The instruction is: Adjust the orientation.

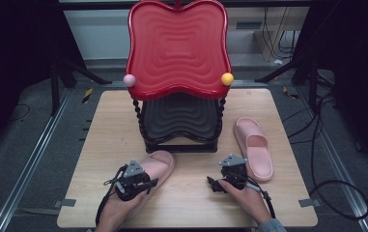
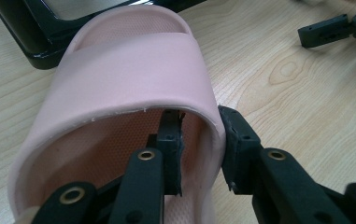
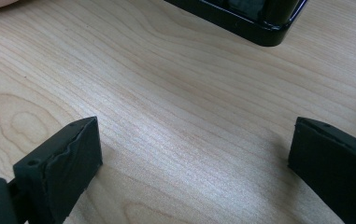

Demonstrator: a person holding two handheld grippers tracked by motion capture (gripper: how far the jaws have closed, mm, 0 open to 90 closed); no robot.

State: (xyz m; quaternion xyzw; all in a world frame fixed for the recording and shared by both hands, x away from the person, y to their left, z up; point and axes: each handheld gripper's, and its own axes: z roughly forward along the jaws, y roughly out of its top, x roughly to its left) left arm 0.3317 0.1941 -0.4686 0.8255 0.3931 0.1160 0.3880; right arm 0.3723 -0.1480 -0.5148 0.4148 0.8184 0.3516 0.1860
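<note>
Left gripper (image 2: 201, 154): my jaws pinch the side wall of the pink slipper (image 2: 133, 70), one inside, one outside.
Slipper: on the surface (image 1: 191, 193), toe just before the black rack (image 1: 181, 140).
Right gripper (image 3: 194, 154): wide open, empty, right of that rack's front.

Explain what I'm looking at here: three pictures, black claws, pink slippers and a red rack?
A person sits at a wooden table with a hand-held gripper in each hand. The high view looks down from above; the other two pictures come from cameras riding on the grippers. The left gripper has one jaw inside the near pink slipper and one outside, pinching its side wall. The right gripper stands open over bare wood. A second slipper lies to the right. Behind them stands a two-tier rack with a red top tray.
</note>
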